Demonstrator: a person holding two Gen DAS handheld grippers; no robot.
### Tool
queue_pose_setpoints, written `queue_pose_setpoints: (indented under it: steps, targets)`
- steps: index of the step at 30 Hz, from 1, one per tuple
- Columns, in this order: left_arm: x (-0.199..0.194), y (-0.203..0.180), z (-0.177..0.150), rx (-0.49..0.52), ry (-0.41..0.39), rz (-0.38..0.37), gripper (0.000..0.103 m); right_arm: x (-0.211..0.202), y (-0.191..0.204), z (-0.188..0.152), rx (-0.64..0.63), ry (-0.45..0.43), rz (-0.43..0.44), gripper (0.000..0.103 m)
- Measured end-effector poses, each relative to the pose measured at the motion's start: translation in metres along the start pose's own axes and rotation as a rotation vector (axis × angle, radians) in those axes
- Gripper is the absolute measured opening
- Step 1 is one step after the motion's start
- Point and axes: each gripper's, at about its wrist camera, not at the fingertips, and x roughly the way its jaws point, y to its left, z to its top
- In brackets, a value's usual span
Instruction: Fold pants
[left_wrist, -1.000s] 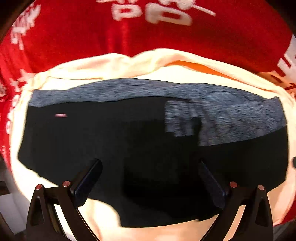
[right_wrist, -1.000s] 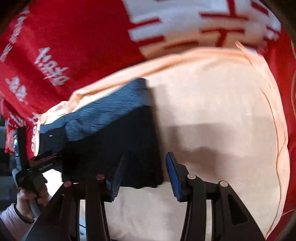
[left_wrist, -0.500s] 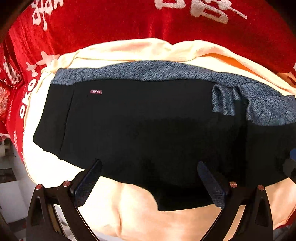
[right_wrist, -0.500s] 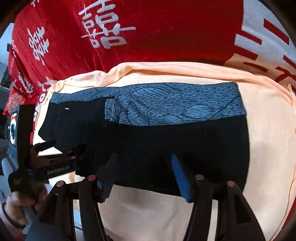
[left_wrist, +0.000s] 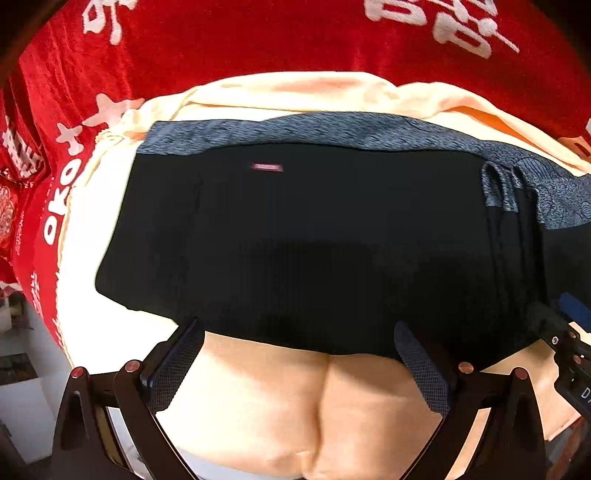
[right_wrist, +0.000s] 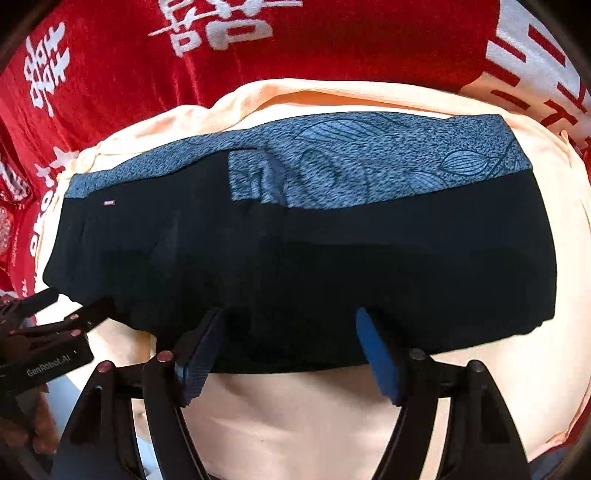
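The pants, black with a blue-grey patterned band along their upper edge, lie folded into a wide flat strip across the middle of both views, resting on a peach cloth that covers a red cloth with white characters filling the top of each frame. A small pink label sits near the band in the upper middle of the left wrist view, and toward the right of that view a narrow flap of the patterned fabric turns down over the black. The left gripper hangs at the bottom centre of its own view with its jaws spread wide; its fingertips stand at the lower hem of the pants with only bare peach cloth between them, gripping nothing. It also shows at the lower left edge of the right wrist view, held by a hand. The right gripper sits at the bottom centre of its view, its jaws opening, the blue pads standing over the lower hem of the pants without pinching it. Part of it appears at the right edge of the left wrist view.
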Motion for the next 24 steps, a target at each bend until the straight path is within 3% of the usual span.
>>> queue_pose_setpoints:
  steps: [7, 19, 24]
  targets:
    - [0.001, 0.022, -0.005, -0.016, 0.000, -0.029, 0.103, -0.002, 0.024, -0.010, -0.063, 0.006, -0.081, 0.077]
    - [0.012, 0.060, -0.007, -0.086, 0.001, -0.069, 0.103, -0.012, 0.060, -0.005, -0.130, -0.007, -0.113, 0.077]
    - [0.019, 0.072, -0.009, -0.112, 0.009, -0.076, 0.103, -0.015, 0.078, -0.005, -0.188, -0.013, -0.075, 0.077]
